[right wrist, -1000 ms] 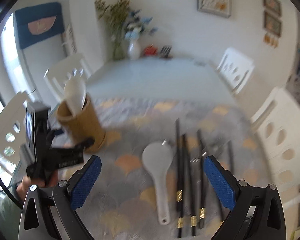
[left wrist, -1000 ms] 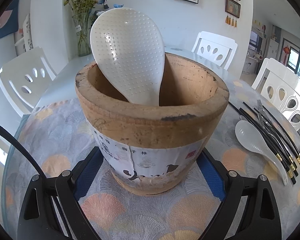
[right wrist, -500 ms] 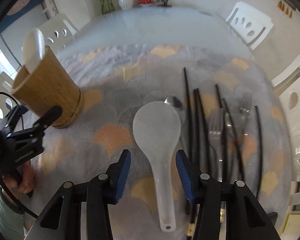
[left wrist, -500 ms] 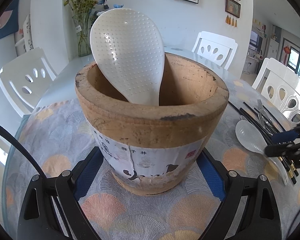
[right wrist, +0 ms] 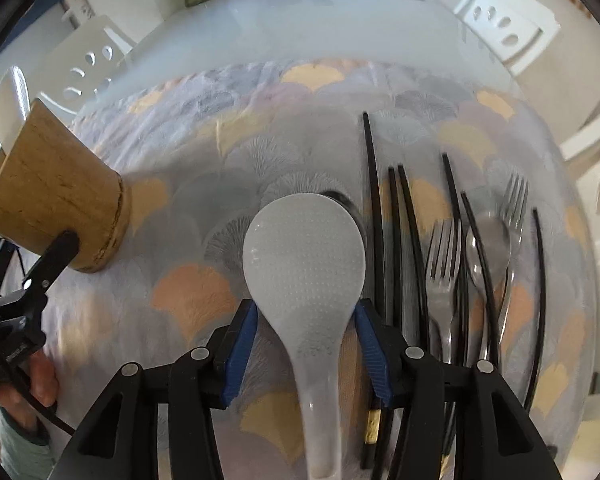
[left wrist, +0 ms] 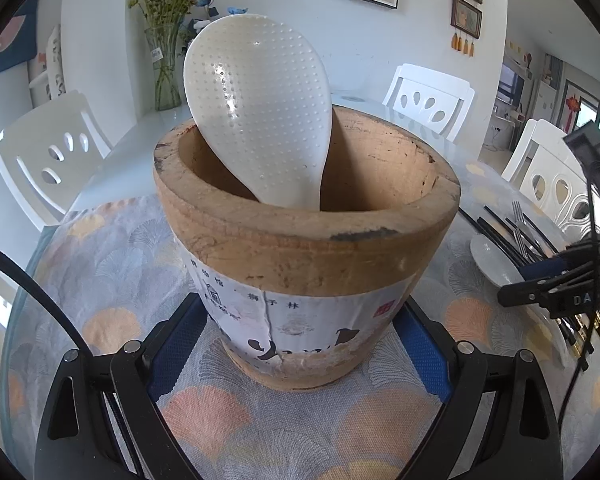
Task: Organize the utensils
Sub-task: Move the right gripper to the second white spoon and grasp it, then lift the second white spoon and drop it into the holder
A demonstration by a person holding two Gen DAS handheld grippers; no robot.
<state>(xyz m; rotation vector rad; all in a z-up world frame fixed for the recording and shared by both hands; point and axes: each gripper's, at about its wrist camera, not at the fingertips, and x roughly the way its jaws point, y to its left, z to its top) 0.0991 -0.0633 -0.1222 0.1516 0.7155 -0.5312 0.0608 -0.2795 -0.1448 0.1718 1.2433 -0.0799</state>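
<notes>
Paddle lies on the surface as our right claw straddles its neck, jaws just reopening slightly, while our left claw clamps the holder.

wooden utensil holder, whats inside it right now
Inside the wooden utensil holder stands one white rice paddle, head up and leaning on the far rim. Its handle end and the holder's bottom are hidden by the near wall, so anything lying low cannot be seen.
</notes>
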